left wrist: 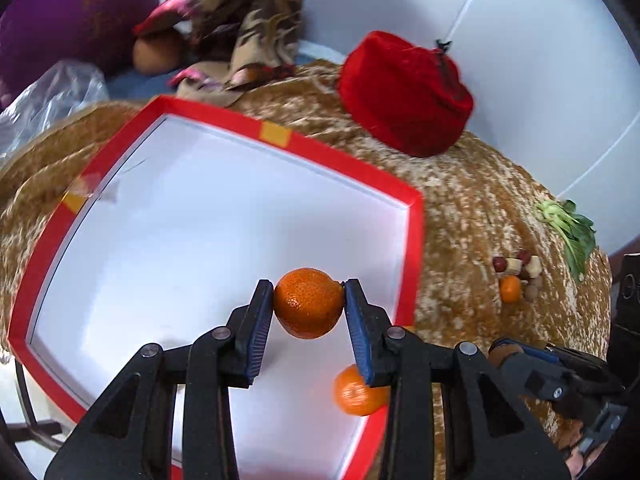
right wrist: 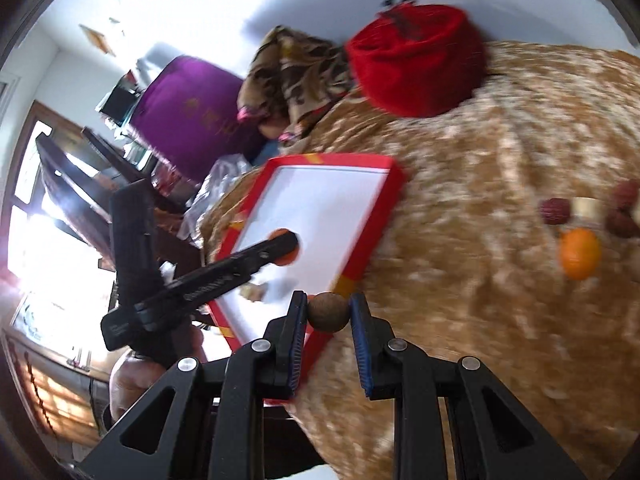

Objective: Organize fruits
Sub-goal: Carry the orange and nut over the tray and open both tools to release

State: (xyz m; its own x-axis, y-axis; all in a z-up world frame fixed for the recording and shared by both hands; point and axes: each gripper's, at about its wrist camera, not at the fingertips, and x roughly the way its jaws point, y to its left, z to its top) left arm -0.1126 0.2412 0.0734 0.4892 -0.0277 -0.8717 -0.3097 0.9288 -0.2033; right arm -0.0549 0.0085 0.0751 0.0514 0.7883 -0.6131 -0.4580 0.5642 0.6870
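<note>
Left gripper (left wrist: 309, 300) jaws clamp a mandarin (left wrist: 309, 303) above the red-rimmed tray (left wrist: 352, 168).

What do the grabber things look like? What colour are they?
Each hand-held gripper, left and right, has a black plastic frame with triangular cutouts, round silver pins at the joints, and two fingers faced with ribbed blue pads. No cables show.

In the left wrist view the tray (left wrist: 414, 240) fills the centre and left of the frame on the cloth-covered bench (left wrist: 472, 208), with one mandarin (left wrist: 309, 303) held above its floor near the lower middle and a second mandarin (left wrist: 352, 398) lying in its lower right corner. A hat (left wrist: 404, 92) sits on the bench at upper right behind the tray, crumpled fabric (left wrist: 248, 28) lies at top centre, and a plastic bag (left wrist: 48, 100) is at the left edge. At right, well apart from the tray, a third mandarin (left wrist: 510, 289) lies just below a cluster of dates (left wrist: 516, 266), with a leafy green (left wrist: 572, 232) behind them.
</note>
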